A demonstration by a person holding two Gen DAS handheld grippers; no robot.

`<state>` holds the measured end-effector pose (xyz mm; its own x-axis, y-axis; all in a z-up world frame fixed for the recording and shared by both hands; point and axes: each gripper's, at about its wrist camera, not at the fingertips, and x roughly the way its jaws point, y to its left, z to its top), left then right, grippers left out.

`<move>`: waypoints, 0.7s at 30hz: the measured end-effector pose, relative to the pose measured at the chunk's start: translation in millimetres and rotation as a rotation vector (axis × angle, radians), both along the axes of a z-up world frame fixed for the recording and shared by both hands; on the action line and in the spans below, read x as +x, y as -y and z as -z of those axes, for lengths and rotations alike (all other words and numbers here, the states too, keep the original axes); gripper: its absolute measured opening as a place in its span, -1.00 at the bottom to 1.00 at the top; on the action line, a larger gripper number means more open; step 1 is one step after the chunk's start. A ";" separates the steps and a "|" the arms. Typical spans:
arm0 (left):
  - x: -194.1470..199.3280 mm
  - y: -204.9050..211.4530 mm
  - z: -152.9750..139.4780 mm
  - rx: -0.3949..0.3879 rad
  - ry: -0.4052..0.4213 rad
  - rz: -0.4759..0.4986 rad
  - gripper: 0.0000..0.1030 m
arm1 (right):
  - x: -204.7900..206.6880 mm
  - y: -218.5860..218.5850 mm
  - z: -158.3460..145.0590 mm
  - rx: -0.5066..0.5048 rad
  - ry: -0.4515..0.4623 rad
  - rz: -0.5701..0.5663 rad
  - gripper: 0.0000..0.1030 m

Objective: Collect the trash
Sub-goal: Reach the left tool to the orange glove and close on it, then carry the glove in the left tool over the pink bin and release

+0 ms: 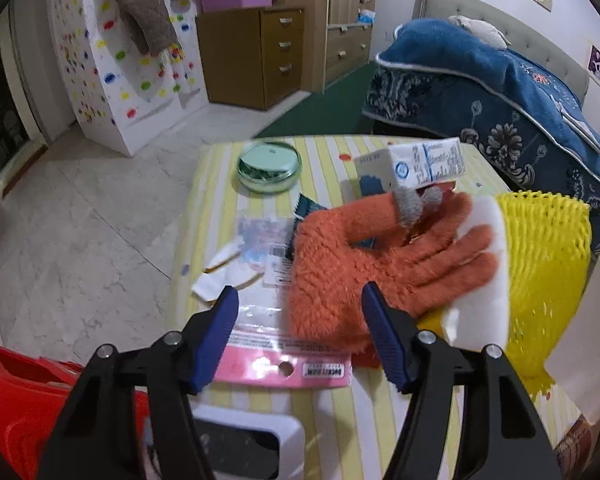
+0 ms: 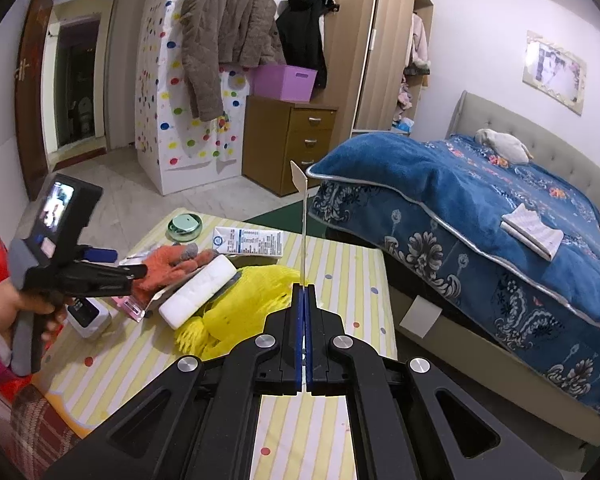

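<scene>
Clear plastic packet w/ pink header card [image 1: 284, 364] marked "DUCKEY", beneath agape left gripper [image 1: 300, 336]; right gripper [image 2: 304, 292] clamped on thin white stick [image 2: 303, 220].

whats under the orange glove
The orange glove lies partly over a clear plastic packet with a pink header, a white foam block and dark wrappers. Anything beneath its palm is hidden.

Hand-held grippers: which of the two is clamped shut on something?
The right hand-held gripper: its jaws are pressed together on a thin white paper strip. The left hand-held gripper stands open above the orange glove.
</scene>
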<state>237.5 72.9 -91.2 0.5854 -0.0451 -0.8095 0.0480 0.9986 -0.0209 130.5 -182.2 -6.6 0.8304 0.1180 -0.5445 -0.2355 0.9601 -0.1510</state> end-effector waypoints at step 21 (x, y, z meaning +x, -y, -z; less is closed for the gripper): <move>-49.5 7.2 -70.8 -0.122 0.190 0.109 -0.73 | -24.9 8.6 -22.5 0.096 0.033 -0.030 -1.00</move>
<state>188.0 65.7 -20.3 0.7130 -0.2070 -0.6699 0.1698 0.9780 -0.1214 105.6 -190.8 16.0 0.8431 0.1935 -0.5017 -0.2608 0.9631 -0.0669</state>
